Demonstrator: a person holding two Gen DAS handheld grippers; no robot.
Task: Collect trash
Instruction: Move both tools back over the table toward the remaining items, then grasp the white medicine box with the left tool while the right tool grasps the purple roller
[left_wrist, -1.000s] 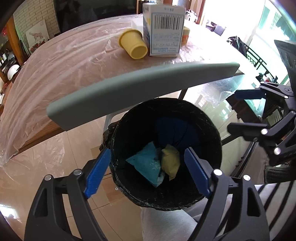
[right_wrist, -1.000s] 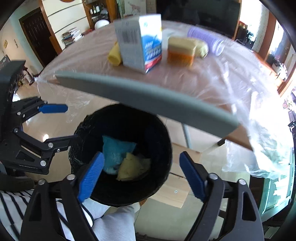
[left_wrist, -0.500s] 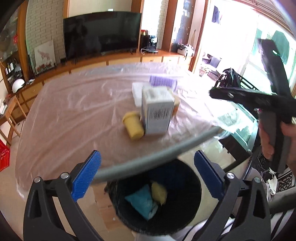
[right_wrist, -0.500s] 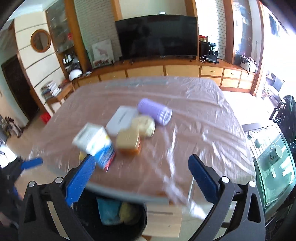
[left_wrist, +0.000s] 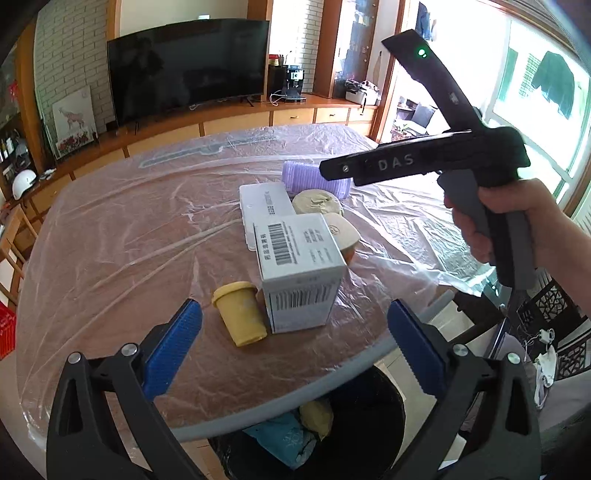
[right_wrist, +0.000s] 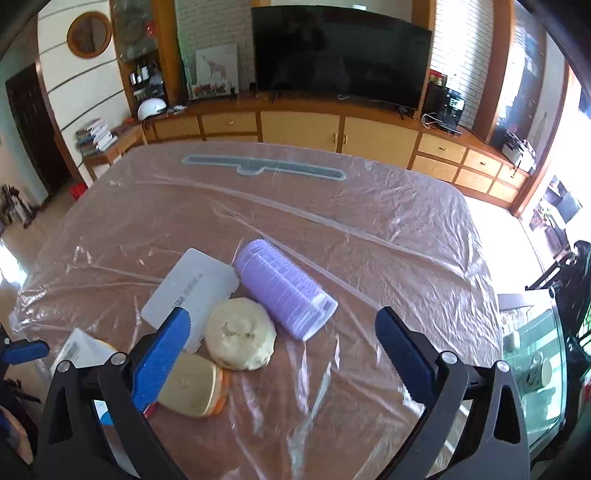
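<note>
My left gripper (left_wrist: 293, 347) is open and empty, above the table's near edge. Just ahead lie a yellow cup (left_wrist: 242, 319) on its side and a white barcode box (left_wrist: 301, 273). Behind them are a flat white case (left_wrist: 264, 210), a crumpled yellowish wad (left_wrist: 317, 203), a tan-lidded orange container (left_wrist: 343, 232) and a purple cup stack (left_wrist: 314, 179). The black bin (left_wrist: 369, 424) below the edge holds a blue packet (left_wrist: 284, 439) and a yellow piece. My right gripper (right_wrist: 280, 343) is open and empty, over the wad (right_wrist: 240, 334), the purple stack (right_wrist: 284, 291) and the container (right_wrist: 194, 384).
The table (right_wrist: 369, 240) is covered in clear plastic film. A grey strip (right_wrist: 264, 166) lies at its far side. The right gripper's body (left_wrist: 443, 155) hangs above the table's right part in the left wrist view. A TV and cabinets stand behind.
Both grippers have risen from over the bin and tilted up toward the tabletop. The right gripper has moved forward over the trash pile. Both stayed open and empty.
</note>
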